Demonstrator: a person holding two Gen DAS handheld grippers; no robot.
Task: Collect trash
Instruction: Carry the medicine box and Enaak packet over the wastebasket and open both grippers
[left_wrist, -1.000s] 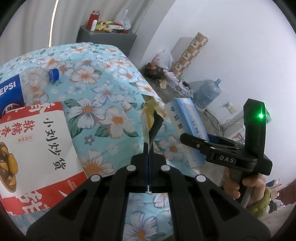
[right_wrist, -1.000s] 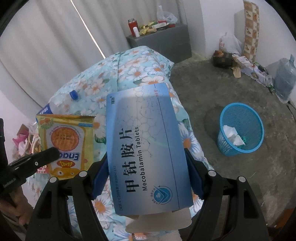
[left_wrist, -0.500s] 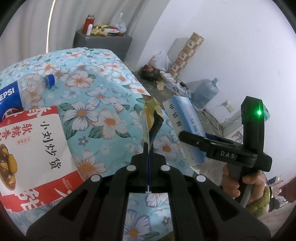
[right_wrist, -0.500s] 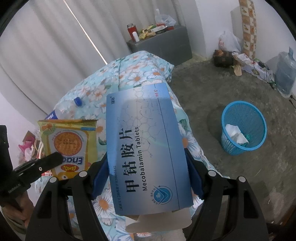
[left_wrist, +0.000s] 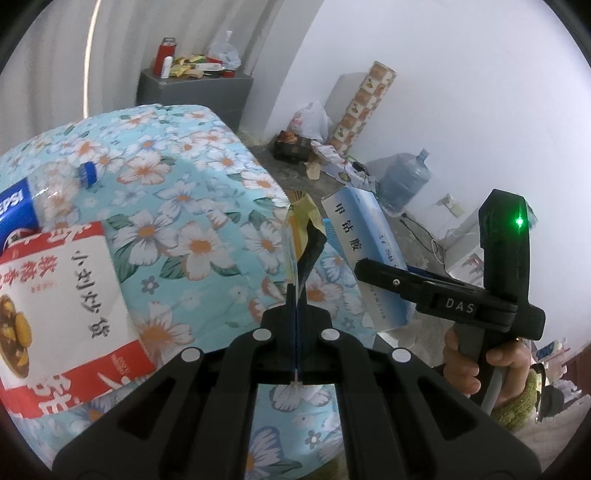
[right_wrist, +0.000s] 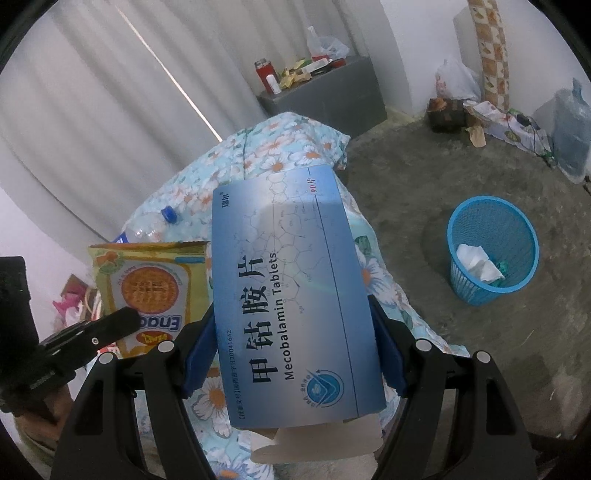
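My left gripper is shut on a yellow snack wrapper, seen edge-on above the flowered bedcover; in the right wrist view the same wrapper faces the camera beside the left gripper. My right gripper grips a blue Mecobalamin tablet box by its long sides, with an open flap hanging at its near end. In the left wrist view that box sticks out of the right gripper, which a hand holds. A blue trash basket stands on the floor to the right.
On the flowered bedcover lie a Pepsi bottle and a red-and-white snack bag. A grey cabinet with clutter stands by the curtain. A water jug, bags and a patterned roll line the far wall.
Both grippers have drifted slightly with their loads still held. The bedcover items sit a little lower and further left in the left wrist view; the basket has shifted slightly right in the right wrist view.
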